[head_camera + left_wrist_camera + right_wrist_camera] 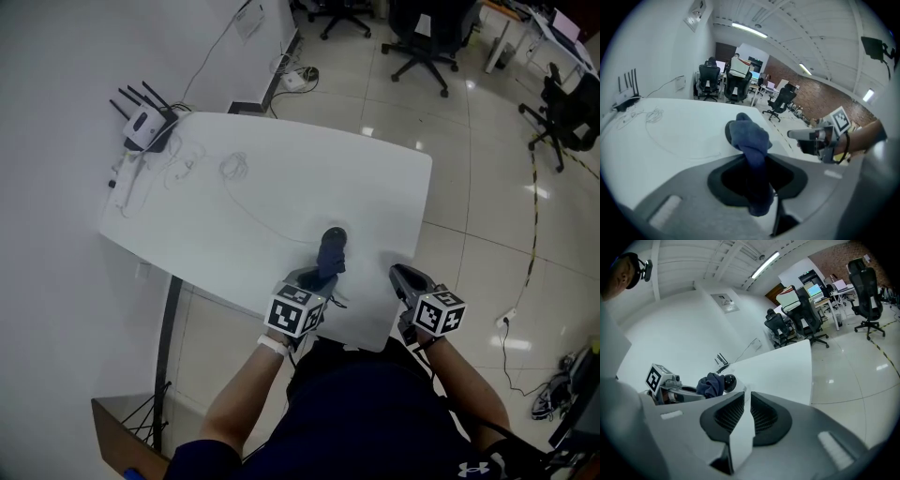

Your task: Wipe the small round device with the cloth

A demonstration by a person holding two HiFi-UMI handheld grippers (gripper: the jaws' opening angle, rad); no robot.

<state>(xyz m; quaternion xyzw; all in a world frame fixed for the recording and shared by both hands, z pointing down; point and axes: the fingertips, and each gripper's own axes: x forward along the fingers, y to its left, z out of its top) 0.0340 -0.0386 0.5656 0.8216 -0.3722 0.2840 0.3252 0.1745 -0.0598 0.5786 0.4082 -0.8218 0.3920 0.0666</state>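
Observation:
A small round black device [335, 235] sits on the white table [234, 234] near its front edge. My left gripper [314, 278] is shut on a dark blue cloth [328, 256], whose free end lies over the device's near side. In the left gripper view the cloth [751, 138] runs up from between the jaws and hides most of the device [728, 133]. My right gripper [403, 275] hovers to the right at the table's front corner. Its jaws [747, 397] stand a narrow slit apart with nothing between them. From that side the device [729, 382] shows beside the cloth [710, 385].
A white router [145, 125] with black antennas stands at the table's far left corner, with thin cables [234, 169] trailing across the top. Office chairs [427, 42] stand on the tiled floor beyond. A brown box [117, 433] is on the floor at lower left.

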